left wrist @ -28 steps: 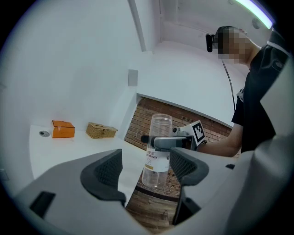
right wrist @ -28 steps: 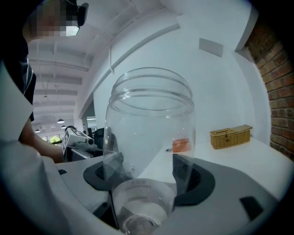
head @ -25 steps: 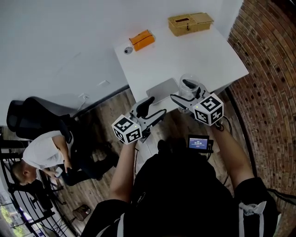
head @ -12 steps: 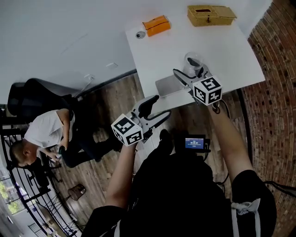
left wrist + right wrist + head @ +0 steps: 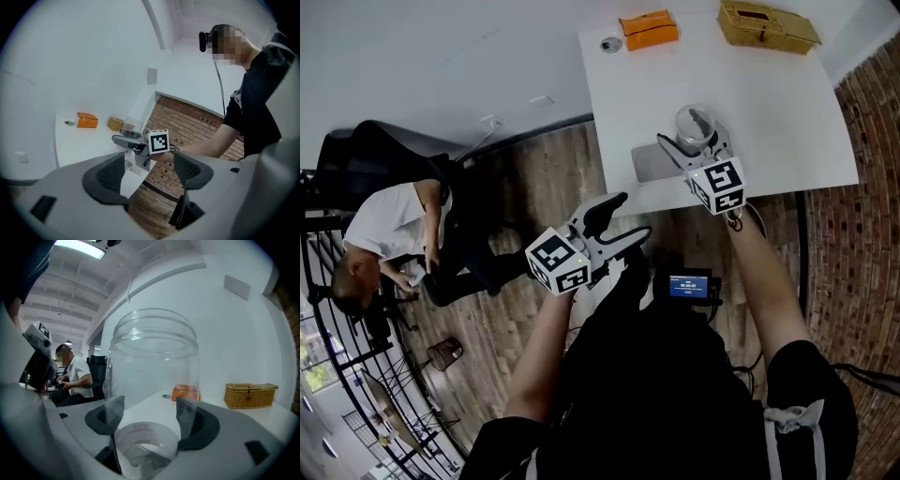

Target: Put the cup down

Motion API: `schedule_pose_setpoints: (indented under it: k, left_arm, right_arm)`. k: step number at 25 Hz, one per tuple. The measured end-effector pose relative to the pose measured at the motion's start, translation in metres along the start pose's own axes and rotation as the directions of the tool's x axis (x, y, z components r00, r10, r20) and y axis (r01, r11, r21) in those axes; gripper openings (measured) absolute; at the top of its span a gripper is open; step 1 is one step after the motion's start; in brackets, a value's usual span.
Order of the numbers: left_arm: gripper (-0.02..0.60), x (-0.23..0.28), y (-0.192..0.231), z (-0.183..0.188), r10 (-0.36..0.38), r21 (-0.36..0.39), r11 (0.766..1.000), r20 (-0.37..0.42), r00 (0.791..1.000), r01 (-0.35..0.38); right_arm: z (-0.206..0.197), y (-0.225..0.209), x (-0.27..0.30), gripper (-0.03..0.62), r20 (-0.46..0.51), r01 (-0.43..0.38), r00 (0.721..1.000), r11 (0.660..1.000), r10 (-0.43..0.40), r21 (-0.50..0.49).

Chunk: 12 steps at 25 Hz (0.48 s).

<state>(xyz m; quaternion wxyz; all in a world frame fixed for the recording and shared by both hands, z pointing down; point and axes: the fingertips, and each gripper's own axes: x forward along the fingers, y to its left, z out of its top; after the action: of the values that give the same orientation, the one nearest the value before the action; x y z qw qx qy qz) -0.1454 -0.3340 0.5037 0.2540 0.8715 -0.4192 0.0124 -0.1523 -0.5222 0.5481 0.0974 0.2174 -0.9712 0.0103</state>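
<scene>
A clear, empty plastic cup (image 5: 694, 120) stands upright between the jaws of my right gripper (image 5: 692, 142), which is shut on it low on its wall. In the right gripper view the cup (image 5: 152, 366) fills the middle, with both pads of the right gripper (image 5: 149, 411) against it. It hangs over the near part of the white table (image 5: 769, 103), beside a grey pad (image 5: 649, 164); whether its base touches I cannot tell. My left gripper (image 5: 623, 217) is off the table's near left corner, open and empty. The left gripper view shows its spread jaws (image 5: 149, 168) and the cup (image 5: 130, 125).
At the table's far edge lie an orange box (image 5: 649, 28), a small round disc (image 5: 610, 44) and a wicker basket (image 5: 766, 25). A seated person (image 5: 389, 234) and a black office chair (image 5: 380, 155) are on the wooden floor at left. A brick surface (image 5: 862, 234) runs along the right.
My right gripper has carried the cup farther in over the table and lower. The left gripper has sunk a little and stays open.
</scene>
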Motion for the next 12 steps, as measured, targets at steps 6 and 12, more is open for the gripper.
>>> schedule_pose_setpoints:
  k: [6,12]
  left_arm:
    - [0.333,-0.0012,-0.0006,-0.0027,0.011,-0.008,1.0,-0.01,1.0,-0.011]
    - [0.333,-0.0014,-0.0015,-0.0035,0.012,-0.002,1.0,-0.024,1.0,-0.012]
  right_arm:
    - [-0.0016,0.0078,-0.0064,0.362,0.045,0.003,0.999,0.999,-0.001,-0.054]
    - [-0.0019,0.0067,-0.0047,0.364,0.043,0.003,0.999,0.999,0.0,-0.052]
